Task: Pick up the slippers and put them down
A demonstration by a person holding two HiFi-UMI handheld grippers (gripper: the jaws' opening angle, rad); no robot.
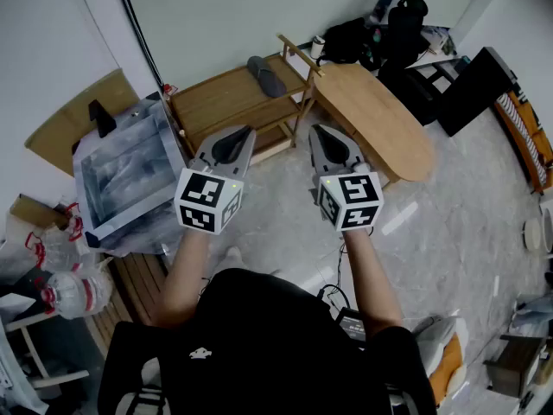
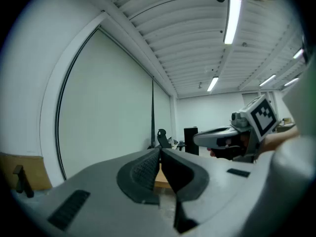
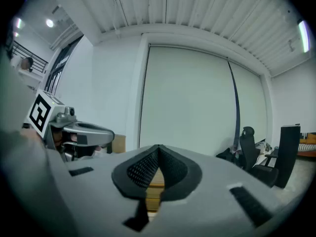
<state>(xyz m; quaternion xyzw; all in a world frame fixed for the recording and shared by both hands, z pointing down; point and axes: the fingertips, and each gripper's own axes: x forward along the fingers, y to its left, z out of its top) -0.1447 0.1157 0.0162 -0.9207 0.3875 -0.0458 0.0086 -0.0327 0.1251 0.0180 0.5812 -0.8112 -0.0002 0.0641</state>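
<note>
Left gripper view: fingers (image 2: pixel 143 174) meet at the tips, nothing between them. Right gripper view: fingers (image 3: pixel 140 171) likewise closed and empty.

Head view: left gripper (image 1: pixel 242 135) and right gripper (image 1: pixel 320 133) are held level, side by side, noses toward 12 o'clock. One dark slipper (image 1: pixel 266 76) lies on top of the wooden rack (image 1: pixel 216 102), at 12 o'clock from both grippers, well apart. No second slipper seen.

Judgement: a ready stance, lined up on the rack before any reach. The fingers must part before a grasp.

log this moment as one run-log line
phase: pre-grasp | left tool: shut, empty | right tool: shut, empty | slipper: on wooden rack, untouched
</note>
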